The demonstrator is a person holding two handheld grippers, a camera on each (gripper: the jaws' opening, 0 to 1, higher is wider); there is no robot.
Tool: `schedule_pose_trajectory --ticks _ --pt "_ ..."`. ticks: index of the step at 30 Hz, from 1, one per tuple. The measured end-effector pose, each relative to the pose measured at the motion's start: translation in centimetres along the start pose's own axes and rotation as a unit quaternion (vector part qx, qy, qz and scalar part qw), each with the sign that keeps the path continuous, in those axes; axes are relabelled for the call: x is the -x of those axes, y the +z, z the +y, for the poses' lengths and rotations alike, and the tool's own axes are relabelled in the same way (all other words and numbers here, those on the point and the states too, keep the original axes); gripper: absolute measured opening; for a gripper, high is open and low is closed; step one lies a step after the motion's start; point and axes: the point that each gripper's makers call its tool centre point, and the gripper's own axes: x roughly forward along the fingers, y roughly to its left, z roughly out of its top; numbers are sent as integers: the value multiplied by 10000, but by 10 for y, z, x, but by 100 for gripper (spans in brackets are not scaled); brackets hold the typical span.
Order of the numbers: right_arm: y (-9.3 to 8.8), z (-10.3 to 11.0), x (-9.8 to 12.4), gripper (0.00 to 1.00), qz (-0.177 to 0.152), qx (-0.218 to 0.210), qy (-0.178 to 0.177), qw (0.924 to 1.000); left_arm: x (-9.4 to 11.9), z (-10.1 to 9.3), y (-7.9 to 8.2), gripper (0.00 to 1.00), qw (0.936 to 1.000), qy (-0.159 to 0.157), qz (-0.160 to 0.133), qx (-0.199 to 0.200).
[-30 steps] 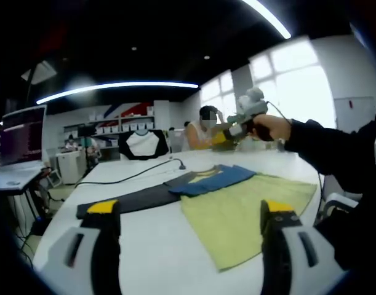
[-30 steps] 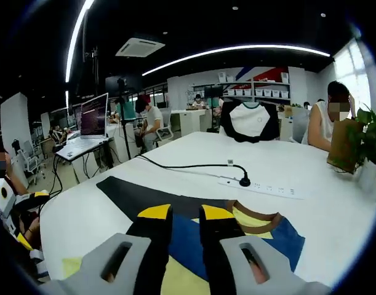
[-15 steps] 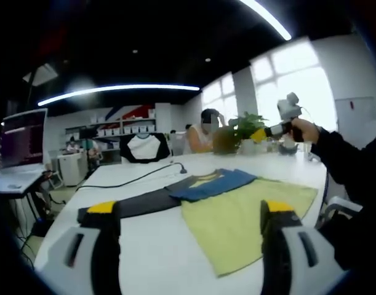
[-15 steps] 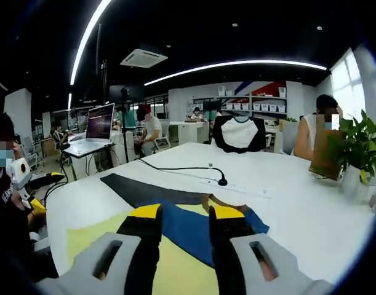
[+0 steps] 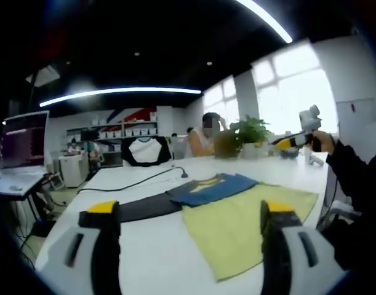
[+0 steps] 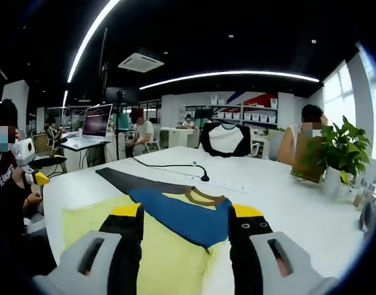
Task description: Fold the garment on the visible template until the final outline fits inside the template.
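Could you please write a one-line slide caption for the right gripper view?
Open right gripper above a yellow-and-blue shirt on a white table.

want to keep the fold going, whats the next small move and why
Probably lower the open right gripper to the yellow-and-blue shirt and pinch an edge: both grippers hang empty above it, and it lies beside the dark template, not on it.

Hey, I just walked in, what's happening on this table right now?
A person holds a gripper in each hand over a white table. A yellow-green and blue garment lies spread flat, beside a dark template. Both grippers are open and hold nothing: the left gripper is low near the table edge, and the right gripper is raised off to the side, above the table. By the look of it, no fold is under way yet.
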Motion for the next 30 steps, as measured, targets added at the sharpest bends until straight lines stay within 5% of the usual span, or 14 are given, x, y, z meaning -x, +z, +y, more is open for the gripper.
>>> schedule_pose_trajectory --ticks 17,30 --pt "-22 -25 53 98 -363 99 -588 9976 -11 6 3 100 9999 111 34 89" --pt "-39 -33 92 99 -613 50 -908 9940 -17 11 9 100 9996 232 -104 136"
